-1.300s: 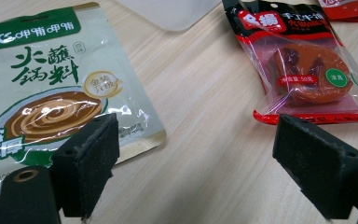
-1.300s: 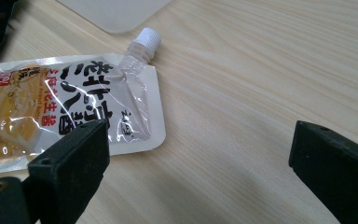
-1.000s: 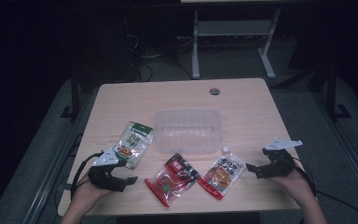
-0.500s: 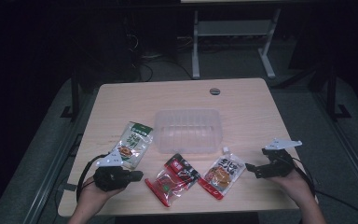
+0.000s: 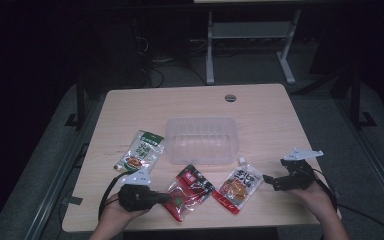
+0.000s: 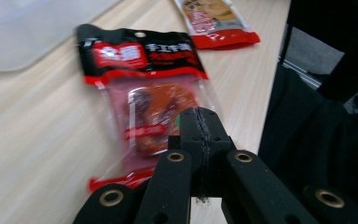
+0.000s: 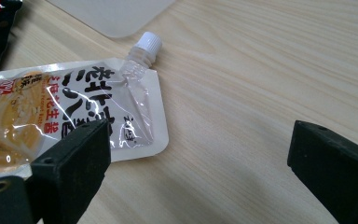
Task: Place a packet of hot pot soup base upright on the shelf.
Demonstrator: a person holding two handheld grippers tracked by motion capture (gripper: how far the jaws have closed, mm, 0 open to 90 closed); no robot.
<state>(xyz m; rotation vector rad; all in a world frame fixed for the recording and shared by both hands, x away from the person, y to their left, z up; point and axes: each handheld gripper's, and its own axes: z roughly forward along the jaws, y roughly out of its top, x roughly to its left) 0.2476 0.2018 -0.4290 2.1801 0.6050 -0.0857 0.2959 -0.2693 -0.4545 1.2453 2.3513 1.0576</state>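
A red and black snack packet (image 5: 190,191) (image 6: 144,93) lies flat near the table's front edge. My left gripper (image 5: 166,198) (image 6: 200,125) is shut, its tips over the packet's near end with nothing seen between the jaws. To the right lies an orange and white spouted pouch (image 5: 239,184) (image 7: 51,116) with a white cap (image 7: 148,43). My right gripper (image 5: 267,181) (image 7: 200,154) stands open just right of the pouch, one jaw over the pouch's edge and the other over bare wood. A green packet (image 5: 140,151) lies at the left.
A clear plastic container (image 5: 201,140) stands mid-table behind the packets. The wooden table (image 5: 130,110) has a round cable hole (image 5: 230,98) at the back. Dark clothing (image 6: 317,154) lies past the table's front edge. A metal stand (image 5: 210,50) is behind the table.
My left gripper has slid to the right, up to the red packet's near end. The right gripper and the packets have stayed where they were.
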